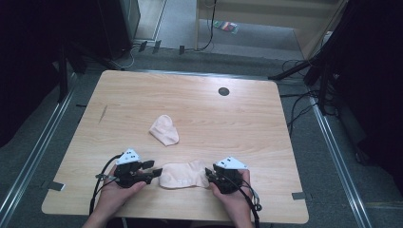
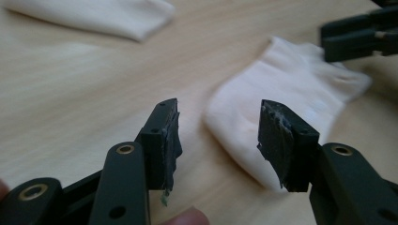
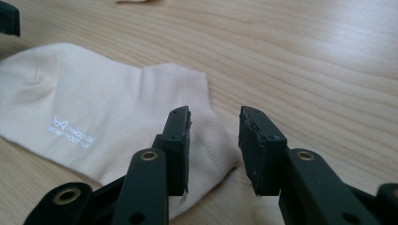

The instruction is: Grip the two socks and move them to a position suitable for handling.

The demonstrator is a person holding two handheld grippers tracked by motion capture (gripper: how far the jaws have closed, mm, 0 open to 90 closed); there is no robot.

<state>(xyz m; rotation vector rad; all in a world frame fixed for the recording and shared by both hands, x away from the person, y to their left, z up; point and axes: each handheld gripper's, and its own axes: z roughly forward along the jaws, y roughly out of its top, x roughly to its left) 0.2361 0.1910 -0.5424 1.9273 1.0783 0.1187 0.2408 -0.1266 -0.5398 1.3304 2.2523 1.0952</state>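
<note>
Flat sock (image 1: pixel 180 175) near the table's (image 1: pixel 247 123) 6 o'clock edge, between 2 grippers. Left gripper (image 1: pixel 153 172) at the sock's 9 o'clock end: jaws partly open, toe tip between them, pads not pressing. Right gripper (image 1: pixel 208 174) at the 3 o'clock end: jaws partly open astride the cuff corner, no grip. Each hand (image 1: pixel 116 190) rests low and level, jaws pointing inward. A 2nd, folded sock (image 1: pixel 164 129) lies apart at 12 o'clock. Bare tabletop extends towards 12, 9 and 3 o'clock.
</note>
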